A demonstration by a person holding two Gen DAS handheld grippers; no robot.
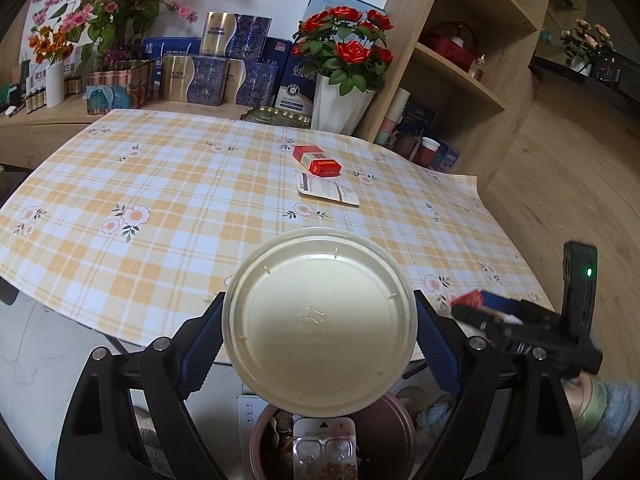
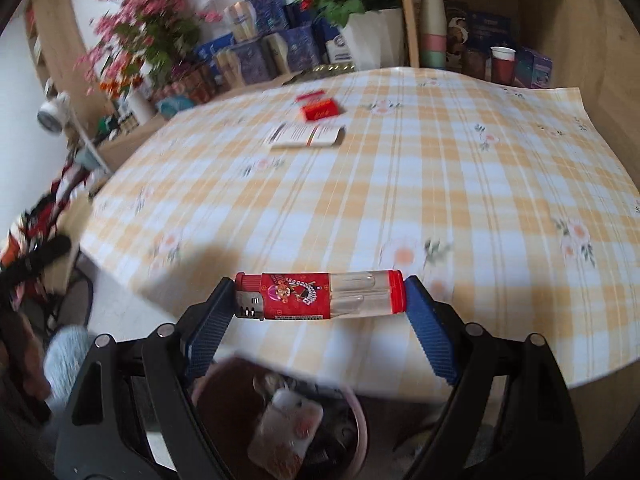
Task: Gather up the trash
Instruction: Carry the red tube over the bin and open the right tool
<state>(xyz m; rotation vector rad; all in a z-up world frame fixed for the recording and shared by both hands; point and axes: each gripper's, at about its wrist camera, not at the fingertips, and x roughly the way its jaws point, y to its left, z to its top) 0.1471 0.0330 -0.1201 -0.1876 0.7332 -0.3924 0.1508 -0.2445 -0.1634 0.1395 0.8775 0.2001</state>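
My left gripper (image 1: 319, 322) is shut on a round cream plastic lid (image 1: 320, 320), held above a brown waste bin (image 1: 394, 420) that holds a clear blister pack (image 1: 324, 446). My right gripper (image 2: 319, 298) is shut on a red and clear lighter (image 2: 319, 296), gripped end to end, above the same bin (image 2: 352, 412) at the table's near edge. The right gripper also shows at the right of the left wrist view (image 1: 476, 304). On the table lie a red cigarette pack (image 1: 317, 161) and a white card package (image 1: 327, 189), also in the right wrist view: the pack (image 2: 319, 108) and the card (image 2: 306, 136).
The table has an orange plaid cloth (image 1: 160, 200). Behind it stand gift boxes (image 1: 224, 68), a white vase of red roses (image 1: 340, 100) and pink flowers (image 1: 104, 8). A wooden shelf unit (image 1: 460, 60) with cups stands at the right. The bin sits on the floor below the table edge.
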